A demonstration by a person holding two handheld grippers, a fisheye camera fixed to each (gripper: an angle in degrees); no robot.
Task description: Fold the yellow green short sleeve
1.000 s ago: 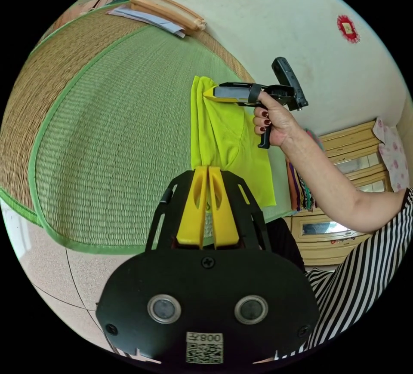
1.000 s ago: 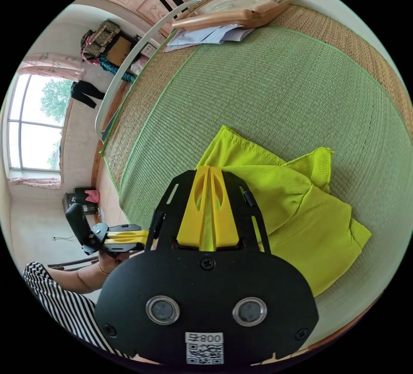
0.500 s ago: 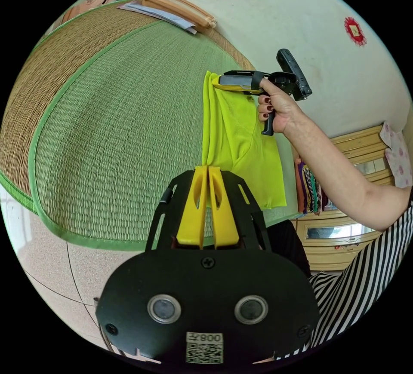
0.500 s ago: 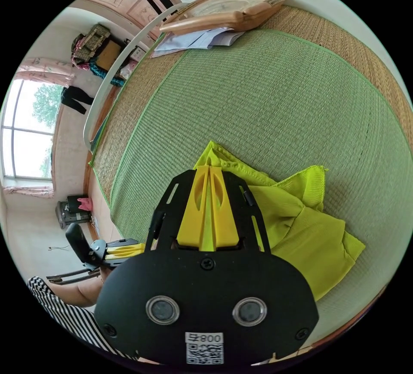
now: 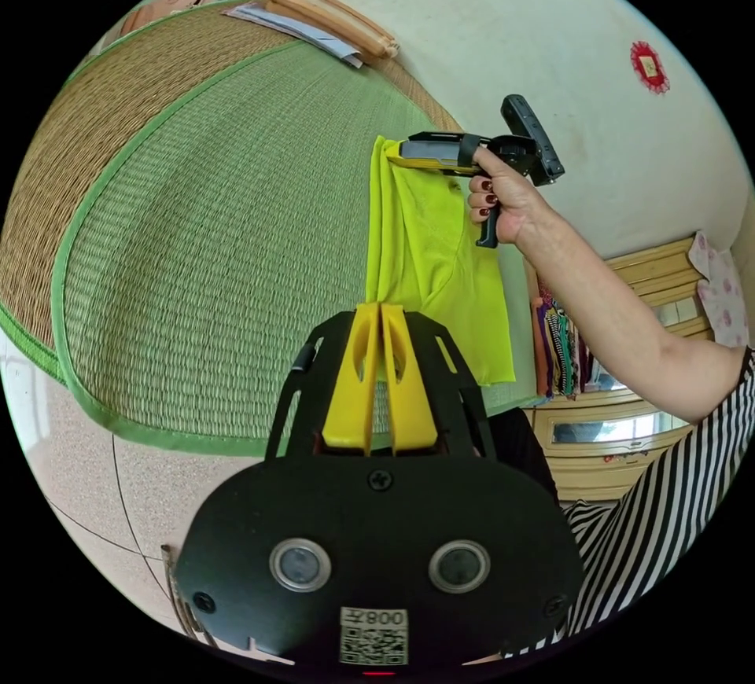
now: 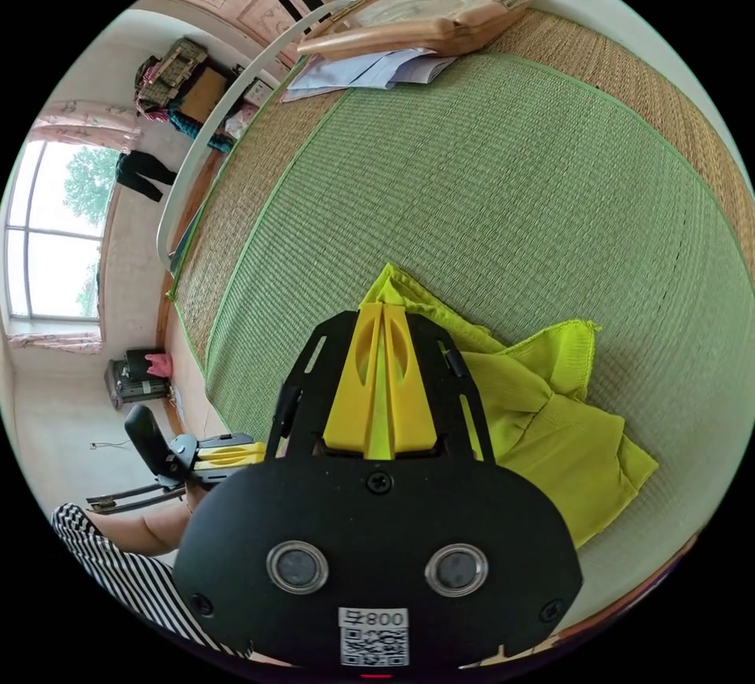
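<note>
The yellow-green short sleeve shirt (image 5: pixel 429 244) hangs stretched between both grippers above the green woven mat (image 5: pixel 220 244). My left gripper (image 5: pixel 381 308) is shut on one end of its top edge. The right gripper (image 5: pixel 391 155), held in a hand, is shut on the other end, farther away. In the right gripper view, that gripper (image 6: pixel 382 308) pinches the folded edge, and the shirt (image 6: pixel 550 432) drapes to the right over the mat (image 6: pixel 487 189). The left gripper (image 6: pixel 255 451) appears at lower left.
A wooden-framed board (image 6: pixel 417 12) and papers (image 6: pixel 370 71) lie at the mat's far end by the wall. A person in a striped top (image 5: pixel 661 527) stands at the right. A wooden cabinet (image 5: pixel 629 409) and hanging clothes (image 5: pixel 558 338) stand beyond; a window (image 6: pixel 47 236) lights the room.
The shirt has been drawn straighter between the grippers, and its hanging part has shifted slightly. Both grippers stay shut on its edge.
</note>
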